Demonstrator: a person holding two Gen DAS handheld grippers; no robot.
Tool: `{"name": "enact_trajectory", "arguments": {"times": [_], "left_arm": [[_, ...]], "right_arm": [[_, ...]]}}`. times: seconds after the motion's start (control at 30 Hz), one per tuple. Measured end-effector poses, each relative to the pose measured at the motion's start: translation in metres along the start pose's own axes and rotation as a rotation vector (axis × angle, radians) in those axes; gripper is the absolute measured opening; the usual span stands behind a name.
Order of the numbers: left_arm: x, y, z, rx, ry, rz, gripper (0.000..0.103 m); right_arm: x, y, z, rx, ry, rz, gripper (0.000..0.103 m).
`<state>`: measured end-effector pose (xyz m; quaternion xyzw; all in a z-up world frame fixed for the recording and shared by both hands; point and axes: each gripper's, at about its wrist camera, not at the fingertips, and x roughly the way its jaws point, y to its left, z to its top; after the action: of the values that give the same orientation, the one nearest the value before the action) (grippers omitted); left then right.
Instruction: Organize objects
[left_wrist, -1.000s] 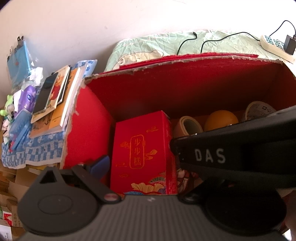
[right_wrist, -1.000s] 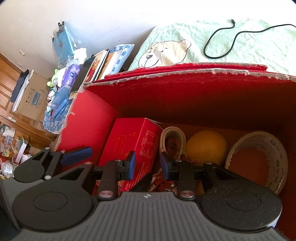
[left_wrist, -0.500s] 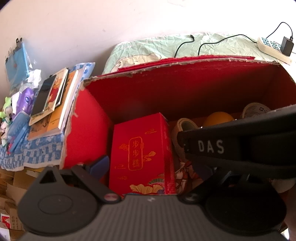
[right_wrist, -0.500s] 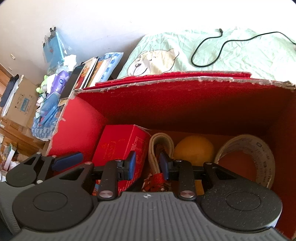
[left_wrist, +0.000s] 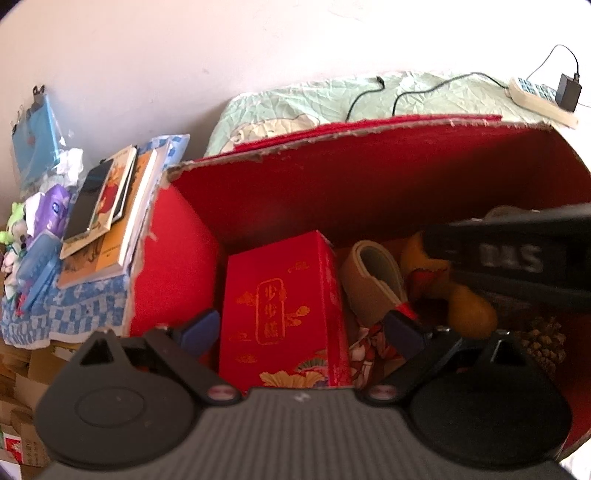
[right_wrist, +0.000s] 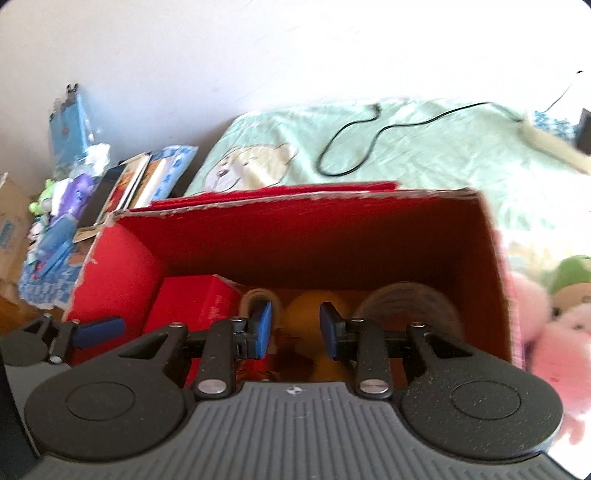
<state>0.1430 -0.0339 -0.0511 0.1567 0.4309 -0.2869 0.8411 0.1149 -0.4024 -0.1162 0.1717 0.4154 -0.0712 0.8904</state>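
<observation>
Both over red box: left hand-held gripper wide open, empty; right hand-held gripper part open, empty.

Both grippers pitched down. My left gripper: jaws wide apart, nothing pressed between the pads. My right gripper: jaws partly apart, gap clear, nothing gripped. Right's black body also shows at the right edge of left's view, blurred. Left's fingertip shows at the left edge of right's view.
</observation>
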Motion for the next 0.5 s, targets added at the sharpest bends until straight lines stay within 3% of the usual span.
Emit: {"name": "enact_trajectory", "arguments": {"times": [0.13, 0.5], "left_arm": [[-0.01, -0.003, 0.0, 0.007, -0.031, 0.028, 0.096], [-0.051, 0.002, -0.005, -0.038, -0.097, -0.024, 0.099]], "right_arm": [[-0.016, -0.007, -0.007, 0.042, -0.037, -0.063, 0.033], [-0.056, 0.0, -0.026, 0.028, -0.127, -0.154, 0.035]]}}
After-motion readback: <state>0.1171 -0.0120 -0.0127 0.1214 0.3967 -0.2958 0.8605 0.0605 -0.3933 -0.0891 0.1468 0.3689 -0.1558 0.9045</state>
